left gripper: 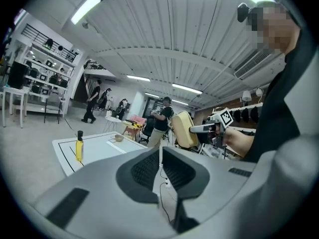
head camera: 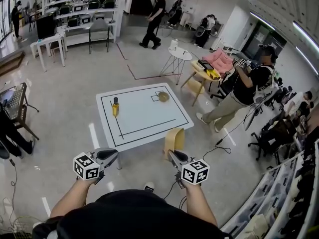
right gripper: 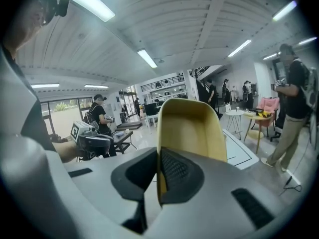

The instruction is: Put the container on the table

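The container (head camera: 174, 139) is a pale yellow open bin, held in the air just off the near right corner of the white table (head camera: 144, 121). My right gripper (head camera: 172, 156) is shut on its wall; in the right gripper view the pads (right gripper: 174, 171) pinch the rim of the container (right gripper: 192, 128). My left gripper (head camera: 114, 154) hangs near the table's front edge, shut with nothing in it (left gripper: 160, 151). The left gripper view shows the container (left gripper: 183, 129) off to its right. On the table stand a yellow bottle (head camera: 115, 107) and a small bowl (head camera: 163, 96).
A person (head camera: 249, 91) stands right of the table, beside a yellow stool (head camera: 199, 79) and a pink chair (head camera: 219, 61). A round white side table (head camera: 179, 55) is behind the table. Shelves (head camera: 79, 14) line the back. A cable (head camera: 224, 142) runs over the floor.
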`<state>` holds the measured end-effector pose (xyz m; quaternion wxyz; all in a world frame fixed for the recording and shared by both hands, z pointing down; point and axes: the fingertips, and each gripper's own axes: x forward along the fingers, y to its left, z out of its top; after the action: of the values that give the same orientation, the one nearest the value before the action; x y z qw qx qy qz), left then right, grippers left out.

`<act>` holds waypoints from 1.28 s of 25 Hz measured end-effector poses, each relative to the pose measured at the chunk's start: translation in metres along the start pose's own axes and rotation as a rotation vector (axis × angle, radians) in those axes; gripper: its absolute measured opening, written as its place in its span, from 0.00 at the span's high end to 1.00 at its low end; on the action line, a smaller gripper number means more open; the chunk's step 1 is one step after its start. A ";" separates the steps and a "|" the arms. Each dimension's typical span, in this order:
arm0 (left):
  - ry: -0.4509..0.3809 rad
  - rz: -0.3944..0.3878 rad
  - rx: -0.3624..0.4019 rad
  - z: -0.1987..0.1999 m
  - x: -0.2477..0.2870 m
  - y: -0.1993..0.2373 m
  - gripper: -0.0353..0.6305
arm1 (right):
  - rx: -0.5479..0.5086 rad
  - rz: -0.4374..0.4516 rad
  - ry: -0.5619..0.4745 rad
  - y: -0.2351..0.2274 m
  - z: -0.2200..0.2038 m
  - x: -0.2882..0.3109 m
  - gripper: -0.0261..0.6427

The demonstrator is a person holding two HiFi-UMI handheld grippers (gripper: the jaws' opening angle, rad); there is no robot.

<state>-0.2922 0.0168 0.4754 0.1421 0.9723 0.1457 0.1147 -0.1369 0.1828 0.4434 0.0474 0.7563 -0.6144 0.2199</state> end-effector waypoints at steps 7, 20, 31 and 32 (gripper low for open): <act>0.012 0.016 -0.012 -0.009 0.006 0.009 0.91 | 0.009 0.027 -0.007 -0.014 0.000 0.015 0.94; 0.049 0.054 -0.021 0.002 0.067 0.023 0.91 | 0.108 0.114 -0.005 -0.076 0.002 0.036 0.94; 0.066 0.061 -0.042 0.016 0.149 0.047 0.91 | 0.124 0.163 0.037 -0.148 0.012 0.065 0.94; 0.067 0.061 -0.043 0.018 0.156 0.050 0.91 | 0.123 0.169 0.040 -0.154 0.013 0.069 0.94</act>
<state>-0.1301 0.0157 0.5027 0.1545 0.9686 0.1183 0.1546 0.0230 0.1522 0.4891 -0.0057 0.6986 -0.6603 0.2755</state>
